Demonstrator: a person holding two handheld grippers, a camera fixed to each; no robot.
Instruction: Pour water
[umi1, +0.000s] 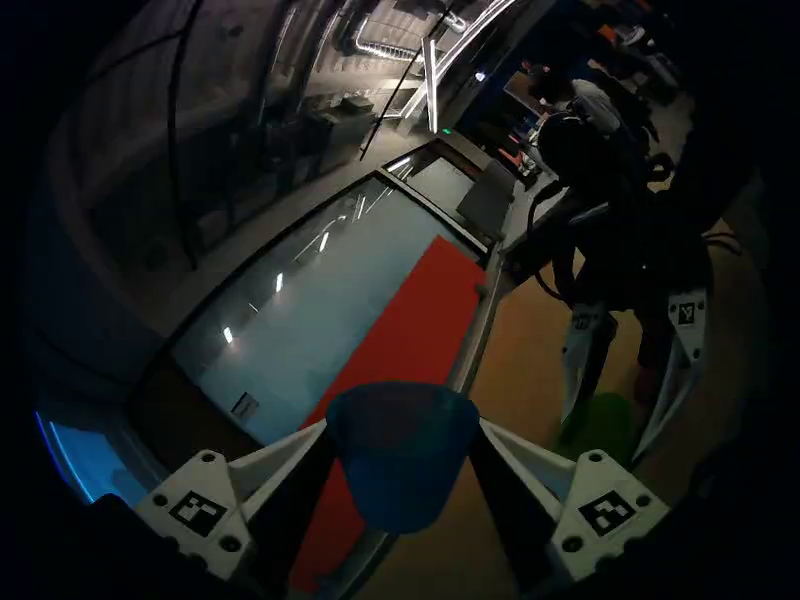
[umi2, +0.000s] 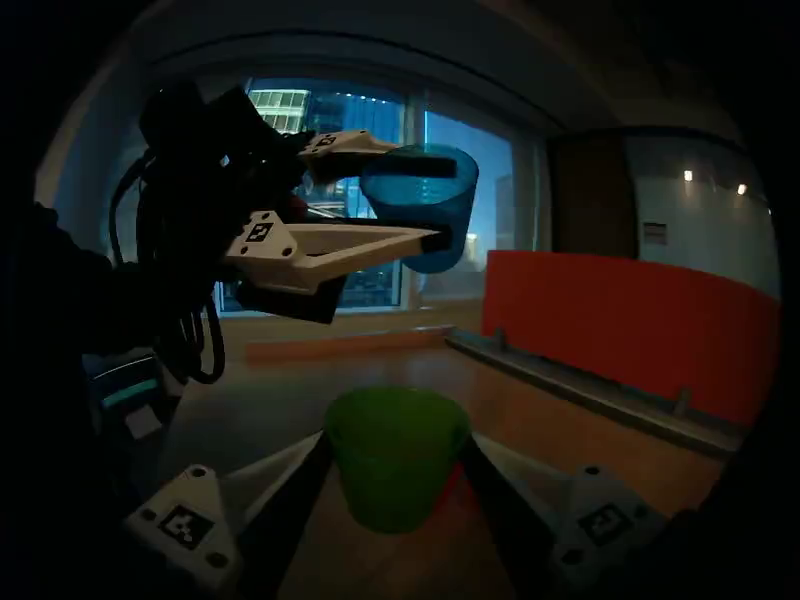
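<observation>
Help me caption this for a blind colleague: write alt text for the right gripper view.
The right gripper grips a green cup between its jaws, low and centre, over a wooden table. Higher up, the left gripper reaches in from the left holding a blue cup before a window; a red panel stands at right.

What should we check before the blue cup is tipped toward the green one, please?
1. Left gripper grips the blue cup: ok, both fingers press its sides.
2. Right gripper grips the green cup: ok, a finger on each side.
3. Green cup upright, mouth up: ok.
4. Blue cup higher than the green cup: ok in the right gripper view.
5. Blue cup's rim directly over the green cup's mouth: cannot tell.
6. Water in the blue cup: cannot tell, the light is too dim.
</observation>
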